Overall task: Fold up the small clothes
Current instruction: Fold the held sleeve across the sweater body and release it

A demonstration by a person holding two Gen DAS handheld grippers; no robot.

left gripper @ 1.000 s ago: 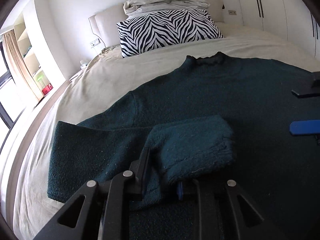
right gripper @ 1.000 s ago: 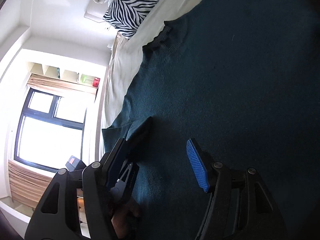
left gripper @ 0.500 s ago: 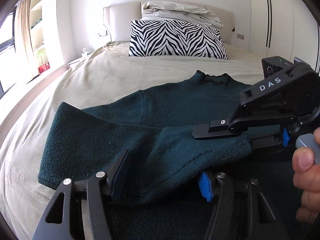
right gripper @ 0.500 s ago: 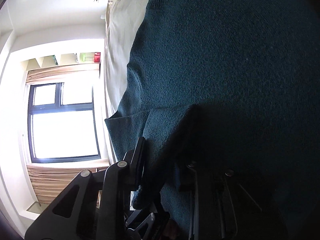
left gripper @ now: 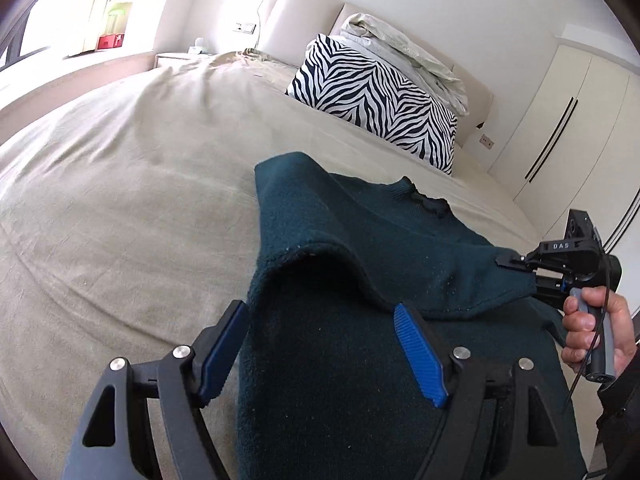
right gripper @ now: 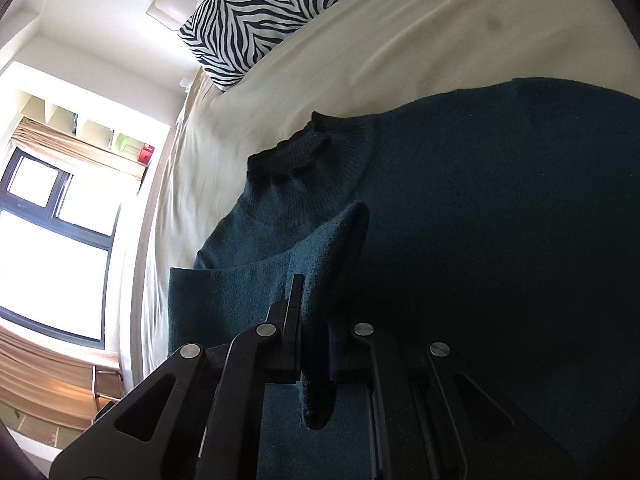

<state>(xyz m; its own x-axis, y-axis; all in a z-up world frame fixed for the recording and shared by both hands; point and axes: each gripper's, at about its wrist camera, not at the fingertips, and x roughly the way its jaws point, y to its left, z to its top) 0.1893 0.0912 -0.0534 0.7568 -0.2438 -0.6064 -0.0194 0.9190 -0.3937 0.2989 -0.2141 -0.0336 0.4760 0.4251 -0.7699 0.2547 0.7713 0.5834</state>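
Observation:
A dark teal sweater (left gripper: 360,380) lies on the beige bed (left gripper: 120,200), collar (left gripper: 428,200) toward the headboard. Its left sleeve (left gripper: 400,256) is folded across the body. My left gripper (left gripper: 320,352) is open, its blue pads on either side of the folded fabric, holding nothing. My right gripper (left gripper: 532,276) is at the right in the left wrist view, shut on the sleeve's cuff. In the right wrist view the gripper (right gripper: 314,328) pinches the sleeve (right gripper: 320,248), with the collar (right gripper: 292,152) beyond it.
A zebra-print pillow (left gripper: 380,100) and a folded duvet (left gripper: 400,48) lie against the headboard. White wardrobe doors (left gripper: 560,120) stand at the right. A window (right gripper: 52,248) and shelves are on the left side of the room.
My left gripper has let go of the sleeve and opened. My right gripper has shut on the sleeve cuff and drawn it across the sweater body.

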